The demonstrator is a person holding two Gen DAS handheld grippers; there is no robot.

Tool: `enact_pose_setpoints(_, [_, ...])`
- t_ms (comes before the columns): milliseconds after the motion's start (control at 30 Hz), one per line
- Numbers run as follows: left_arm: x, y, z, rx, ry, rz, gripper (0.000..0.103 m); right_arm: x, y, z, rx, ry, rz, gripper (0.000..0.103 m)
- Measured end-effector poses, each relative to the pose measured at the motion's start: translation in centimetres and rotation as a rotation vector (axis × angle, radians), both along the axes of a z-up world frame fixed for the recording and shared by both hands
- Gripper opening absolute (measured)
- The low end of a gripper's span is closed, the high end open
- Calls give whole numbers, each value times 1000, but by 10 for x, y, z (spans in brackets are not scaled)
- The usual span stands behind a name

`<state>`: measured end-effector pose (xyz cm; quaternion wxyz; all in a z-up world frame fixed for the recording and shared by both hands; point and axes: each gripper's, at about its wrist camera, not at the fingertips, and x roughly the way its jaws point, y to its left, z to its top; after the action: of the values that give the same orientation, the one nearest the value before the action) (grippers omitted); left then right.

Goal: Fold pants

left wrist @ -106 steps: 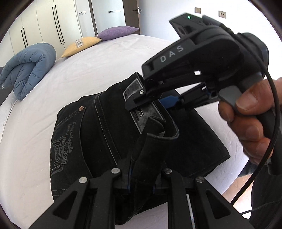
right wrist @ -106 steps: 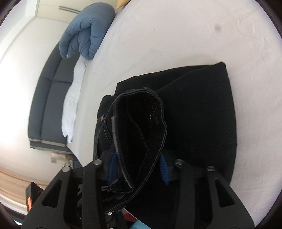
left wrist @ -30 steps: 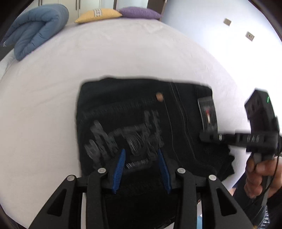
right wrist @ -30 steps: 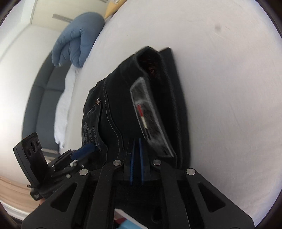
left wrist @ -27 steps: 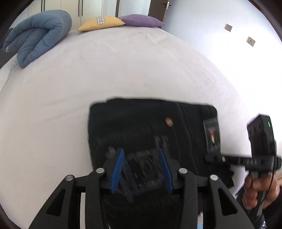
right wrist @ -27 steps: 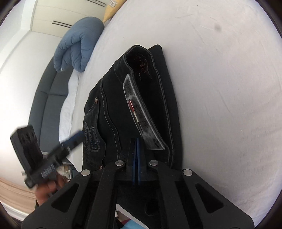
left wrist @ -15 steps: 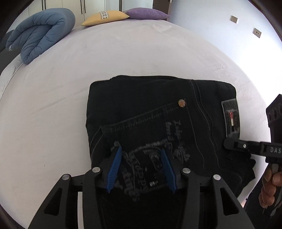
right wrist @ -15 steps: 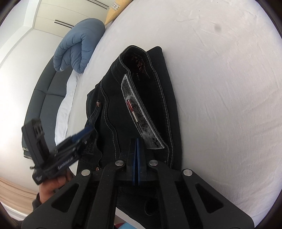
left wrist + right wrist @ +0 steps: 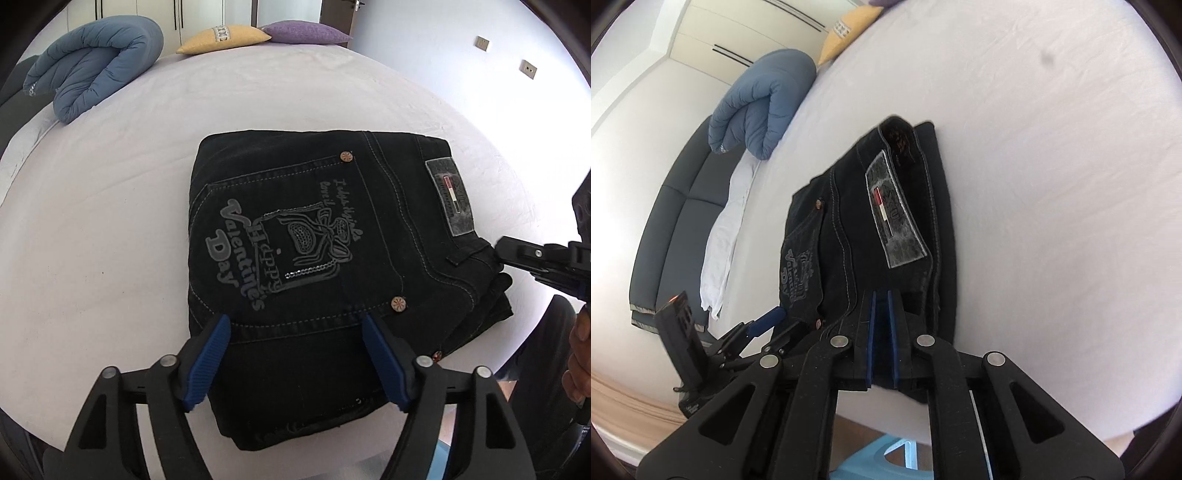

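Observation:
Black jeans (image 9: 325, 258) lie folded into a compact rectangle near the front edge of the white bed (image 9: 129, 184), back pocket print facing up. My left gripper (image 9: 295, 332) is open and empty, its blue pads just above the fold's near edge. My right gripper (image 9: 881, 299) has its pads nearly together at the waistband edge of the jeans (image 9: 886, 229); whether cloth is pinched between them is hidden. It also shows in the left wrist view (image 9: 498, 253) touching the fold's right corner. The left gripper shows in the right wrist view (image 9: 768, 317).
A rolled blue duvet (image 9: 92, 74) lies at the far left of the bed. A yellow pillow (image 9: 221, 37) and a purple pillow (image 9: 303, 33) lie at the head. A dark sofa (image 9: 676, 221) stands beside the bed. A light blue stool (image 9: 882, 458) stands below the bed's edge.
Both grippers laid the jeans' top part down onto the fold. My left gripper let go and drew back, open. My right gripper closed at the waistband edge and stays there.

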<state>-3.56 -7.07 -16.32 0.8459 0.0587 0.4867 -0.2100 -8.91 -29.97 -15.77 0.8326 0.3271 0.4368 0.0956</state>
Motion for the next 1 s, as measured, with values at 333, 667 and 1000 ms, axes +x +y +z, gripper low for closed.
enact_pose_setpoints(333, [2,24,17,86,4,97,103,-24,-19,7,11,-61,-68,75])
enact_pose_setpoints(667, [26,35,14,100,-8,96,103,-4,-22,12,32,-53,-58,75])
enact_pose_setpoints(1000, [51,37,19,99,-19,97,103,18,-20,9,0,-27,-24,75])
